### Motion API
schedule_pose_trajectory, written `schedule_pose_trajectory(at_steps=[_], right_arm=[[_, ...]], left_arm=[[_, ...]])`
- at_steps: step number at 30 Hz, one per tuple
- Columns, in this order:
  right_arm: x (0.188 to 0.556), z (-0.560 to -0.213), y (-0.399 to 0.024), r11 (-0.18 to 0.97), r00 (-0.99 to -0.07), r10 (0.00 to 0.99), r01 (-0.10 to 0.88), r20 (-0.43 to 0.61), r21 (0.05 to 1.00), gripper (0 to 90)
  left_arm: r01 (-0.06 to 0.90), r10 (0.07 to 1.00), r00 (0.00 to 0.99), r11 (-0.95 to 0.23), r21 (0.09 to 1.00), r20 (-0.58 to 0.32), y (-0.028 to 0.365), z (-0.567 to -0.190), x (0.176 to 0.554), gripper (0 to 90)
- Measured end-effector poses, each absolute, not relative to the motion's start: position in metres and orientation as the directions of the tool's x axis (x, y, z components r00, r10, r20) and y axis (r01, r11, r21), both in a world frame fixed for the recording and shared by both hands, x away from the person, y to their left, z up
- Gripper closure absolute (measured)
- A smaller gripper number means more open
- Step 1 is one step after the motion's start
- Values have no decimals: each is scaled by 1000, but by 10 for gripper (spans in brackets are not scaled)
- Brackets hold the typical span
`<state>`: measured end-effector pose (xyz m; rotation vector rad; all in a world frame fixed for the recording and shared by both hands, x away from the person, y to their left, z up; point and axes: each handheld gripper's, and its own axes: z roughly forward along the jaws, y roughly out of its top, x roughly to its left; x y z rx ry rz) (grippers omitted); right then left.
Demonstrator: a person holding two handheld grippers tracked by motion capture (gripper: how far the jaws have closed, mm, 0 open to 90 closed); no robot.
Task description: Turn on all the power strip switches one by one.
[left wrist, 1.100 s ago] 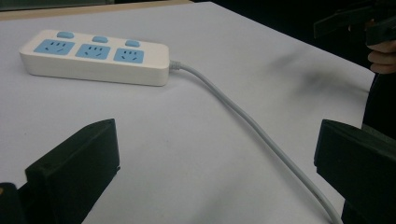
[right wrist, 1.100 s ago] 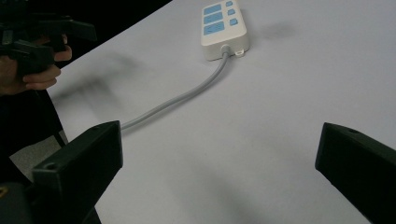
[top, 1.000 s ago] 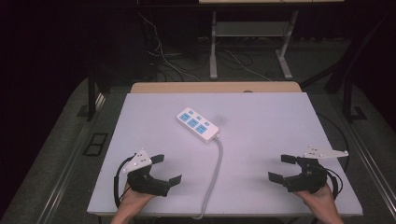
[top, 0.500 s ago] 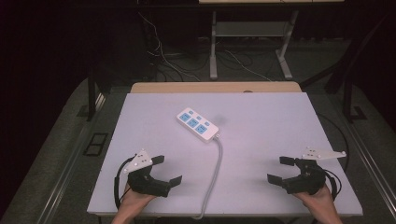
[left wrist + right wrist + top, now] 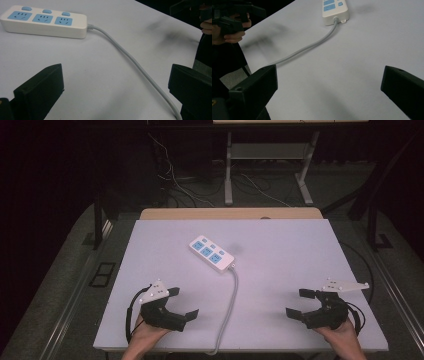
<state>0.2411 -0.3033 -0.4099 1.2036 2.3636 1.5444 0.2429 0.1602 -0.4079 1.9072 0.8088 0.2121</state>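
A white power strip [image 5: 211,253] with blue sockets lies near the middle of the white table [image 5: 300,250]. Its grey cable [image 5: 230,300] runs toward the near edge and drops off it. My left gripper [image 5: 183,302] rests at the front left, open and empty, just left of the cable. My right gripper [image 5: 300,303] sits at the front right, open and empty. In the left gripper view the power strip [image 5: 43,21] lies ahead at upper left and the cable [image 5: 132,60] curves down to the right jaw. In the right gripper view the strip's end [image 5: 335,11] and cable [image 5: 312,46] lie ahead.
A wooden desk edge [image 5: 230,213] borders the table's far side. Behind it on the dark floor are a metal stand [image 5: 270,160] and loose cables [image 5: 175,185]. A person's hand with the other gripper [image 5: 230,22] appears at the upper left of the right gripper view.
The right gripper has drifted slightly toward the near edge. The left gripper and power strip have stayed put.
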Motion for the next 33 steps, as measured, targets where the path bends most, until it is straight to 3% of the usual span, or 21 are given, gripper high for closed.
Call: schedule_pose_trajectory(at_steps=[33], right_arm=[[240, -412, -303, 187, -687, 640, 572, 343, 798, 6]], left_arm=[[431, 532, 829, -413, 803, -171, 129, -369, 281, 0]])
